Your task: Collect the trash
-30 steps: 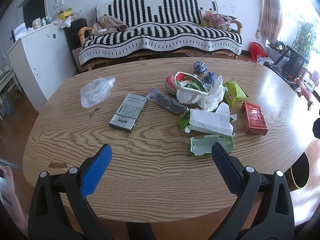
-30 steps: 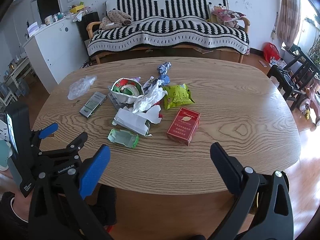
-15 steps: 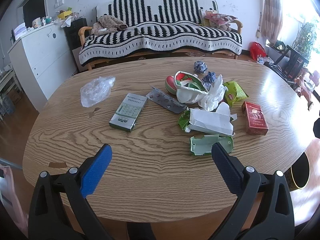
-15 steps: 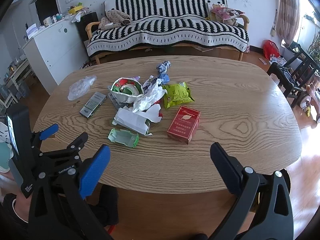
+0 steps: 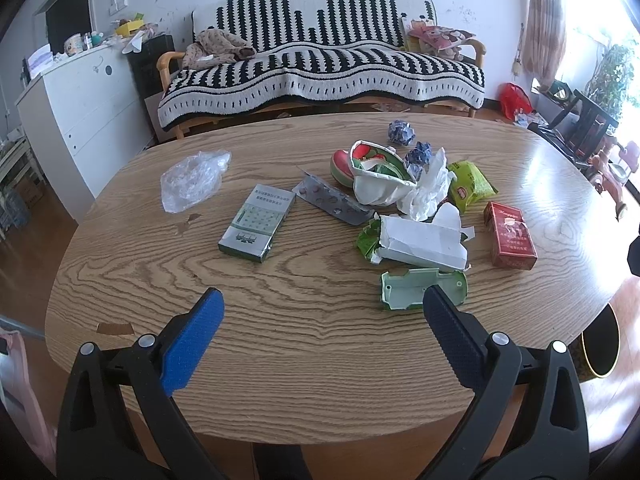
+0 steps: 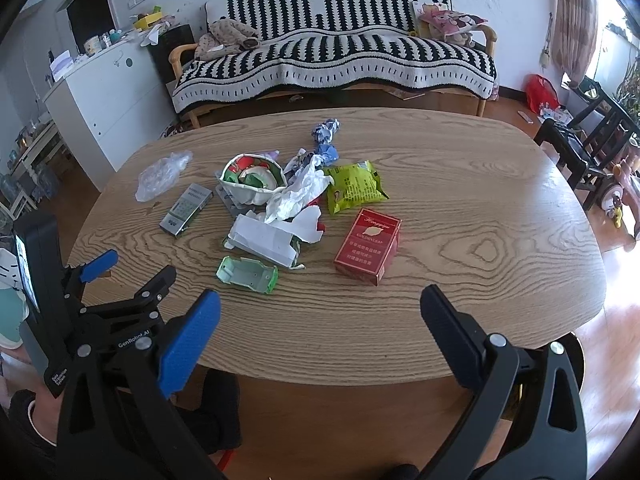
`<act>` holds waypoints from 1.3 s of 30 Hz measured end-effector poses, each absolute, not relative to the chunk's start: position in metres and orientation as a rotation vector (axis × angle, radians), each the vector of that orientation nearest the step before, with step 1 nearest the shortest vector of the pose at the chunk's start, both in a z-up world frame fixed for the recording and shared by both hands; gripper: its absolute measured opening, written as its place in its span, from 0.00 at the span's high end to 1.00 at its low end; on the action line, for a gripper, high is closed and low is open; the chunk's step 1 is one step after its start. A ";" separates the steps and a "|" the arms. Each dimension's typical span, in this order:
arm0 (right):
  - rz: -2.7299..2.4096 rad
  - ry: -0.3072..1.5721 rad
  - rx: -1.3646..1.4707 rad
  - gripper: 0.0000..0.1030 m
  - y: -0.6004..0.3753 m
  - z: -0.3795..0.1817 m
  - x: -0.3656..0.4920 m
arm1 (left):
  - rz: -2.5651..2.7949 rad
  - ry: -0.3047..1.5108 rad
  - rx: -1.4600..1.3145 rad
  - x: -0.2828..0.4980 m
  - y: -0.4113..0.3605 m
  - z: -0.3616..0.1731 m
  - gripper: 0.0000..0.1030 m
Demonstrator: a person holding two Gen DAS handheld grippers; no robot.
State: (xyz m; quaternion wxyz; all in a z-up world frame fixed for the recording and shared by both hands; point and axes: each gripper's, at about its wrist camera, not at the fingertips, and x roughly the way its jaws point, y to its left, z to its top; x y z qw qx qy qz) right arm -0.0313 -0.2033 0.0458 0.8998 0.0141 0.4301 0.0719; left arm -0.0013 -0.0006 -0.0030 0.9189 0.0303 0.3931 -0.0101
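Note:
Trash lies in the middle of an oval wooden table (image 5: 280, 360): a red cigarette box (image 5: 510, 234) (image 6: 369, 245), a torn white carton (image 5: 422, 242), a pale green plastic shell (image 5: 420, 290) (image 6: 247, 274), a green snack bag (image 6: 354, 191), a paper bowl of scraps (image 5: 378, 172), crumpled white tissue (image 6: 300, 196), a pill blister (image 5: 332, 204), a grey-green box (image 5: 258, 222), a clear plastic bag (image 5: 192, 178) and blue paper balls (image 5: 400, 133). My left gripper (image 5: 322, 312) hangs open over the near table edge. My right gripper (image 6: 320, 312) is open too, nothing between its fingers.
A striped sofa (image 5: 320, 64) stands behind the table and a white cabinet (image 5: 68, 104) at the left. A round bin (image 5: 600, 346) sits on the floor by the table's right corner. Dark chairs (image 6: 580, 148) stand at the right. The left gripper's body (image 6: 100, 312) shows in the right view.

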 end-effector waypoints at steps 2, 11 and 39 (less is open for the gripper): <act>0.149 0.893 0.031 0.06 -0.202 0.045 -0.033 | -0.021 0.808 0.063 -0.001 -0.001 -0.003 0.06; 0.146 0.901 0.044 0.06 -0.198 0.043 -0.038 | -0.021 0.808 0.063 -0.001 -0.001 -0.004 0.06; 0.033 1.027 0.150 0.06 -0.235 -0.011 0.054 | -0.002 0.998 0.009 0.065 0.038 -0.039 0.06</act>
